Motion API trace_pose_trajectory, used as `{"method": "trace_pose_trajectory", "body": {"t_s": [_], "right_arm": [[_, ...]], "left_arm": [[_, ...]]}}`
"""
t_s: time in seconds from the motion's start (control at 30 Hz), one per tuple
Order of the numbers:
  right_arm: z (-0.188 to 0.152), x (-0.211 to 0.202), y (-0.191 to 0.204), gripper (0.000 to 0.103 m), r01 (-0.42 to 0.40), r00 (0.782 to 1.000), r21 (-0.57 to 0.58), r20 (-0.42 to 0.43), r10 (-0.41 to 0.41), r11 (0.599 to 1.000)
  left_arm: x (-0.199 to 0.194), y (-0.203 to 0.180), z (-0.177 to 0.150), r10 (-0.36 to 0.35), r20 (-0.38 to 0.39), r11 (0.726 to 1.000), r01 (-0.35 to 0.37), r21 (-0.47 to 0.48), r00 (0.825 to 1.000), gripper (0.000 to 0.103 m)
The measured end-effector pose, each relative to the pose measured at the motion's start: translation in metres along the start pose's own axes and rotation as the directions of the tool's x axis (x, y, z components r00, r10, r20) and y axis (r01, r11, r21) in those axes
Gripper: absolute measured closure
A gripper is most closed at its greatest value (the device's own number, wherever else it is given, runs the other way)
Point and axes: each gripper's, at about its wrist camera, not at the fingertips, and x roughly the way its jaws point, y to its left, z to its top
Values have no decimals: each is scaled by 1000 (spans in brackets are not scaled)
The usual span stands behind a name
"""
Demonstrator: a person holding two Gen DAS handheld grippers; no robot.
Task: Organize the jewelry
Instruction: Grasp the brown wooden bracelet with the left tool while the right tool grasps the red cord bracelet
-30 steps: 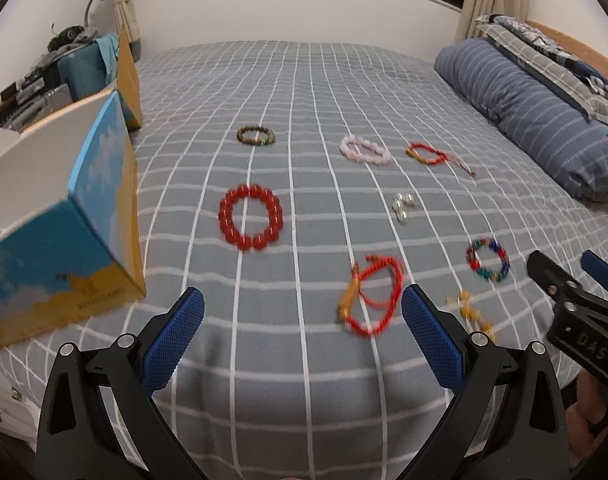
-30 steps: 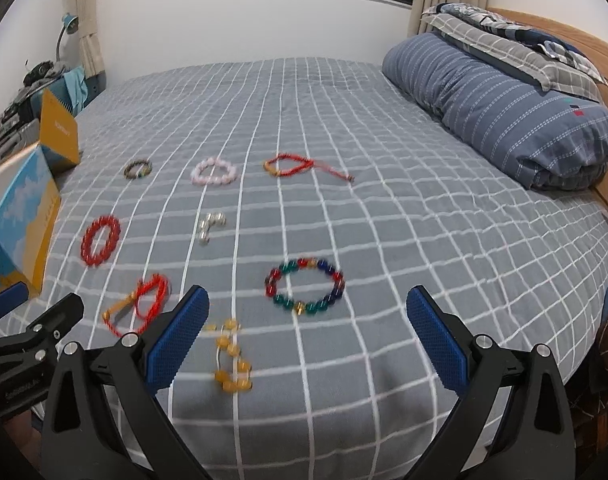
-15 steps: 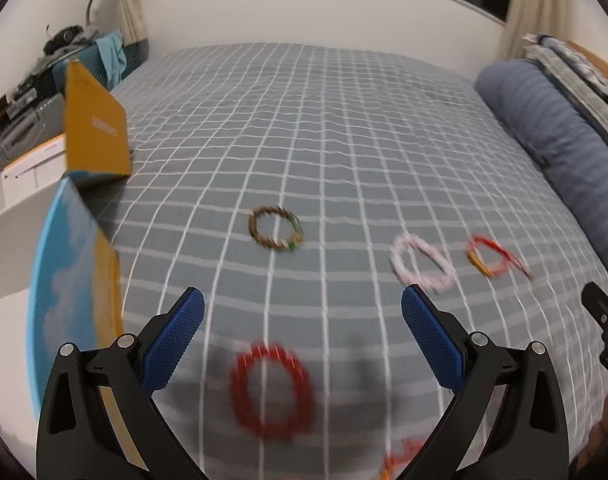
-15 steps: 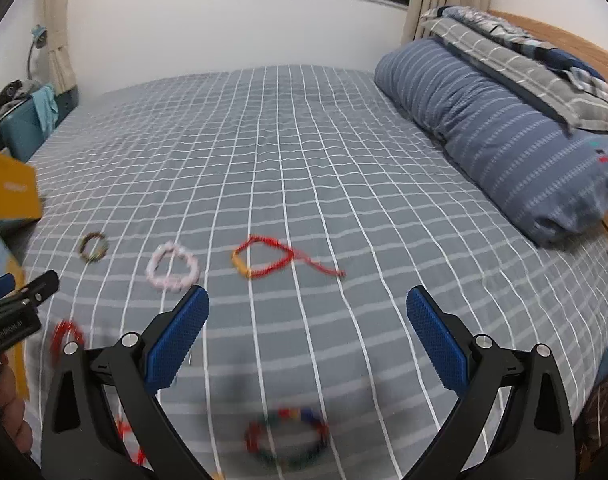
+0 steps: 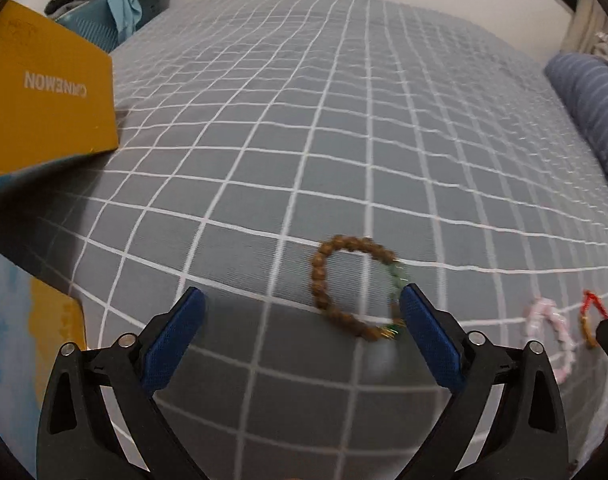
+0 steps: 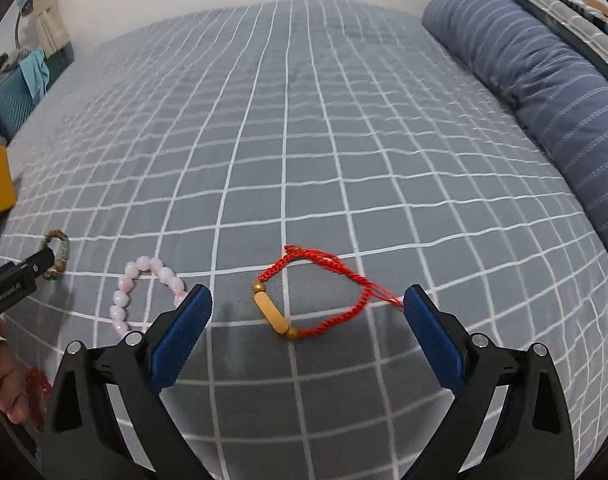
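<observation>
My left gripper (image 5: 302, 316) is open and empty, low over the bed. A brown bead bracelet with green beads (image 5: 353, 286) lies just ahead, close to the right finger. My right gripper (image 6: 305, 308) is open and empty; a red cord bracelet with a yellow tube bead (image 6: 309, 294) lies on the bed between its fingertips. A pink bead bracelet (image 6: 144, 292) lies by the right gripper's left finger and shows in the left wrist view (image 5: 551, 336). The brown bracelet shows at far left in the right wrist view (image 6: 58, 250), behind the left gripper's tip (image 6: 16, 284).
A grey checked bedspread (image 6: 304, 140) covers the bed. A yellow and blue box (image 5: 44, 92) stands at the left edge. A blue striped pillow (image 6: 543, 80) lies at the right. A red bead bracelet (image 6: 36, 384) shows at the lower left.
Both grippers have moved forward and lower over the bed. The brown bracelet now lies near the left fingertips and the red cord bracelet between the right fingertips. Both stay open.
</observation>
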Motion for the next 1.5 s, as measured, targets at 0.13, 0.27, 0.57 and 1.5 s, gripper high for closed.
{"method": "trace_pose_trajectory", "body": {"t_s": [0.13,0.27,0.57,1.5], "right_arm": [[-2,15,3,20,1,999,-9,-33,-2,1000],[-2,22,0,28,-17,999,9,-49,17,1000],[0,27,7,62,-21,998,-12,-55,20,1000],[-6,-34,10,96,-11,998,8,67,11,1000]], "left_arm": [[8,-2,2,11,-3,1000,-11,8,1000,11],[11,-6,3,13,-6,1000,-13,9,1000,18],[8,-10,4,-18,-12,1000,18,26,1000,72],[-79,-31,-22,-173,63,980,166,112,983,96]]}}
